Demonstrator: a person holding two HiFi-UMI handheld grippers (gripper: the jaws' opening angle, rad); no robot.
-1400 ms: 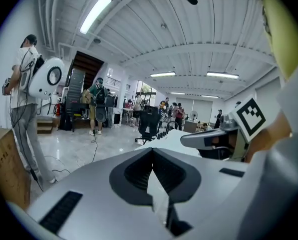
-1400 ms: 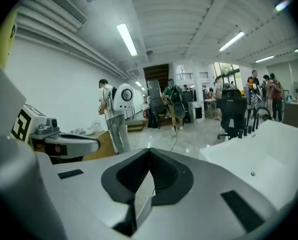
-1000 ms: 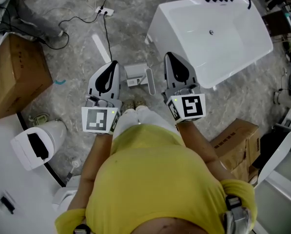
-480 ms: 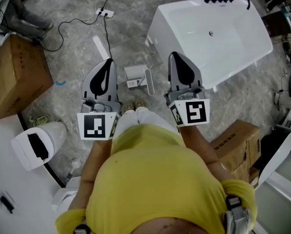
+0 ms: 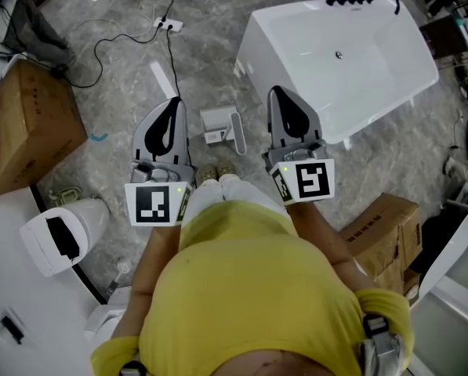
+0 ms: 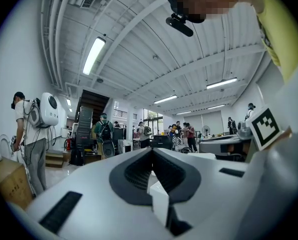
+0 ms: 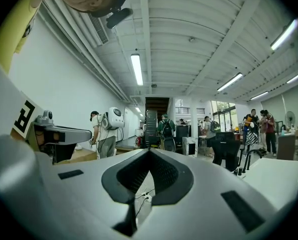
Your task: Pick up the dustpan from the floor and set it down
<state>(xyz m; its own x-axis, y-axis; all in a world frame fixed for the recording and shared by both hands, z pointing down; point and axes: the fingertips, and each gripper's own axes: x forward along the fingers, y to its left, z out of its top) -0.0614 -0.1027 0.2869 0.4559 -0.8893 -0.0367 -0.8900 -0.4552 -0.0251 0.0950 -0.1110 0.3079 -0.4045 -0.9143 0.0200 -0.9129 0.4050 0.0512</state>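
Grey marbled floor (image 5: 116, 77) carries the dustpan (image 5: 220, 124). It lies at upper centre of the head view, between the two grippers and just above the person's shoes (image 5: 215, 169). Neither gripper touches it. The left gripper (image 5: 174, 104) and the right gripper (image 5: 277, 94) are both held level, high over the floor. Each has its jaws pressed together with nothing between them, and their own views look out across the hall, not down at the pan.

From where I stand, the first risk is a reach made with closed jaws: they would only nudge the pan and send it skating over the smooth stone. The pale handle (image 5: 239, 131) looks slim and slick, so a pinch taken off-centre could let the pan swing or drop. It also sits close to the shoes, so the person has to stoop steeply, and a misjudged dip could knock the tips on the floor.

The white bathtub (image 5: 390, 61) stands just right of the right gripper — a wide swing there would clip its wall. Setting the pan down further up the frame risks snagging the black cable (image 5: 171, 53).
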